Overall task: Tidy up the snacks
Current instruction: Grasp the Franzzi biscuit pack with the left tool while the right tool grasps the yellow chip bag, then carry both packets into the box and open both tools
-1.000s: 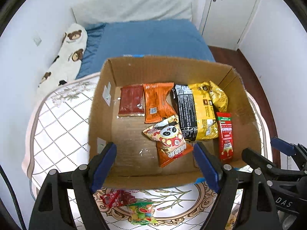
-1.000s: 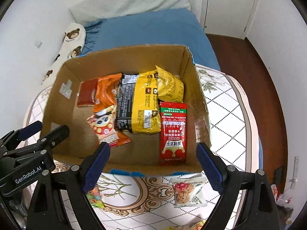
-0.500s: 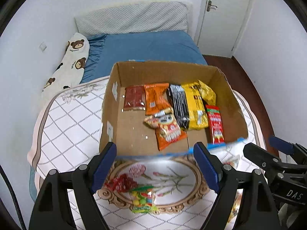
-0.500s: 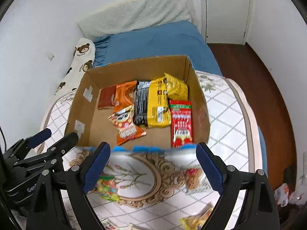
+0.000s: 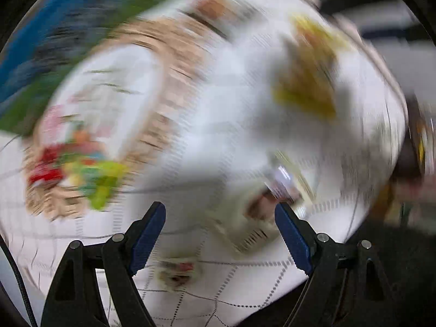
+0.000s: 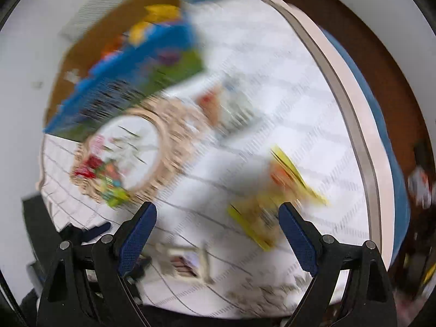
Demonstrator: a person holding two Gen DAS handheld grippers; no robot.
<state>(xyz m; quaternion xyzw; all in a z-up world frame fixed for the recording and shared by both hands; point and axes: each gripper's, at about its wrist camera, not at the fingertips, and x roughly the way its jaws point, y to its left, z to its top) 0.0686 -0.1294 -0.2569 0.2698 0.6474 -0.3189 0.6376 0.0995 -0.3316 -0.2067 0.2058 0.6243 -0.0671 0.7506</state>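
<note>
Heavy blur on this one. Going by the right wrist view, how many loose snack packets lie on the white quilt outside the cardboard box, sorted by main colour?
Red-and-green snack packet: 1
Yellow snack packet: 1
Pale snack packets, white or cream: 2
Total: 4, as far as the blur allows.

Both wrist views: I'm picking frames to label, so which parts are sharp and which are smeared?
Left wrist view: the left gripper fingers are crisp, open and empty; the quilt and snack packets are streaked by motion blur. Right wrist view: the right gripper is also sharp; the cardboard box and yellow packet are smeared, print unreadable. Fisheye bends both edges.
</note>
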